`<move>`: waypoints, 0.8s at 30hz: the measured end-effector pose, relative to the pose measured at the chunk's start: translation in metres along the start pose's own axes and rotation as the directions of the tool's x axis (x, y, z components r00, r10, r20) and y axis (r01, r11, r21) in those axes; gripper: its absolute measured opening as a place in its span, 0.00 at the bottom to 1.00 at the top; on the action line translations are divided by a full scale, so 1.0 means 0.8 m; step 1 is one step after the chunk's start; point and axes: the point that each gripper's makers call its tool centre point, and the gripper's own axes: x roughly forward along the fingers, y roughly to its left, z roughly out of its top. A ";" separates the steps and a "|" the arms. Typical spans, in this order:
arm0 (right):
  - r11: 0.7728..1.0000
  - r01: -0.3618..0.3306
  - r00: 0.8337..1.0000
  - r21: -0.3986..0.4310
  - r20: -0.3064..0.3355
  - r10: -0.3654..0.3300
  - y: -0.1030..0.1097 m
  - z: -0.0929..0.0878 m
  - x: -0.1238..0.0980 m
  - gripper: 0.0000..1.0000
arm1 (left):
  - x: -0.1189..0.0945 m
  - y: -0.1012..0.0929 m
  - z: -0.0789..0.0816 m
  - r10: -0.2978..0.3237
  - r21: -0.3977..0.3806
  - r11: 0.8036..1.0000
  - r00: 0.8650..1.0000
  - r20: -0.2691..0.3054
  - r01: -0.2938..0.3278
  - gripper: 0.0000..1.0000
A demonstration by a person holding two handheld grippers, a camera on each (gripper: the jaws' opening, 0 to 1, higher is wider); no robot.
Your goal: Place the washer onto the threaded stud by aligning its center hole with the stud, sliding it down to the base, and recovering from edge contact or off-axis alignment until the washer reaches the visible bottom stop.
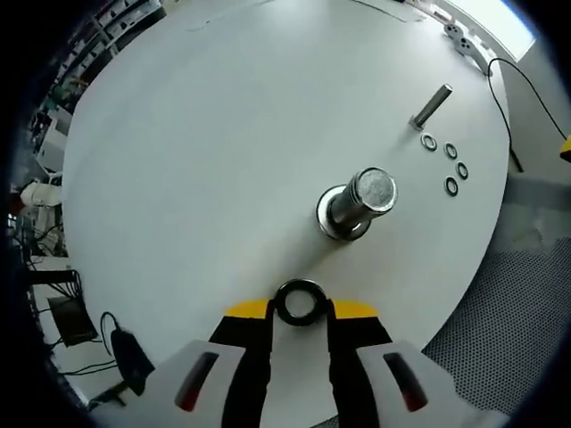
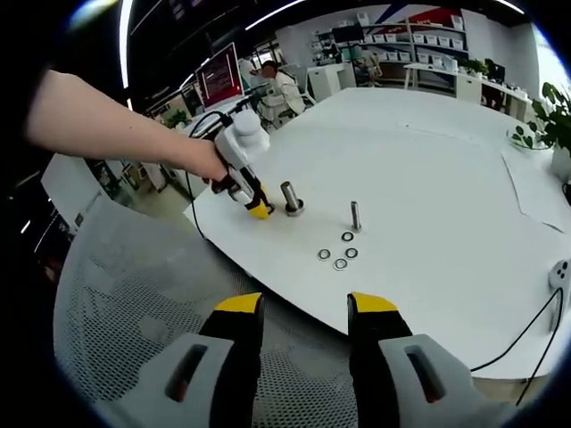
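The left gripper (image 1: 302,308) has its jaws closed on a dark washer (image 1: 300,302), pinched by its rim between the yellow-tipped ends, hole facing outward. In the left gripper view it hangs just short of the threaded stud (image 1: 360,201), a thick bright post standing on its flanged base on the white round table (image 1: 205,152). The washer is near the stud but apart from it — not yet over the top.

Further along the table sits a thinner bolt (image 1: 433,105) and a cluster of four spare washers (image 1: 445,163) beside it. In the right gripper view the right gripper (image 2: 303,314) hangs back off the near edge of the table, above a mesh seat, jaws spread wide and holding nothing; from there you can see the person's hand (image 2: 207,159) bringing the left gripper in beside the stud.

The risk I'd judge from here is the approach angle. The washer is held by its edge, so any tilt of the hand carries straight into the ring; if it comes down off-axis, the rim of the hole could catch on the stud's top edge or snag in the threads and jam cocked partway down. A release before it is seated could drop it onto the table — to roll off toward the spares. The stud appears free-standing, so a sideways knock might tip it.
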 end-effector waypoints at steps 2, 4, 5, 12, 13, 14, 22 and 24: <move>1.000 0.000 1.000 -0.002 -0.003 0.000 0.000 -0.001 0.000 0.40 | -0.002 -0.002 0.000 0.000 0.007 1.000 1.000 -0.010 0.000 0.21; 1.000 0.000 1.000 -0.001 -0.001 0.000 0.000 0.000 0.000 0.40 | 0.000 0.000 0.000 0.002 0.012 1.000 1.000 -0.015 -0.002 0.20; 1.000 0.000 1.000 0.000 -0.001 0.000 0.000 0.000 0.000 0.40 | 0.000 0.000 0.000 0.005 0.010 1.000 1.000 -0.015 -0.005 0.20; 1.000 0.001 1.000 0.002 0.003 -0.001 -0.001 0.000 0.000 0.40 | -0.003 0.000 -0.002 -0.001 0.020 1.000 1.000 0.022 0.001 0.19; 1.000 0.001 1.000 0.002 0.003 -0.001 -0.001 0.000 0.000 0.40 | -0.004 -0.001 -0.002 -0.002 0.024 1.000 1.000 0.026 0.002 0.19; 1.000 0.001 1.000 0.002 0.003 -0.001 -0.001 0.000 0.000 0.40 | -0.004 -0.003 -0.001 0.000 0.040 0.999 1.000 0.027 -0.001 0.19; 1.000 -0.002 1.000 0.004 0.003 0.002 0.000 0.001 0.000 0.40 | -0.007 0.001 0.000 0.007 0.034 0.999 0.999 0.035 -0.008 0.18; 1.000 -0.003 1.000 0.004 0.003 0.003 -0.001 0.001 0.000 0.39 | -0.011 0.000 0.001 0.004 0.036 0.999 0.999 0.037 -0.006 0.18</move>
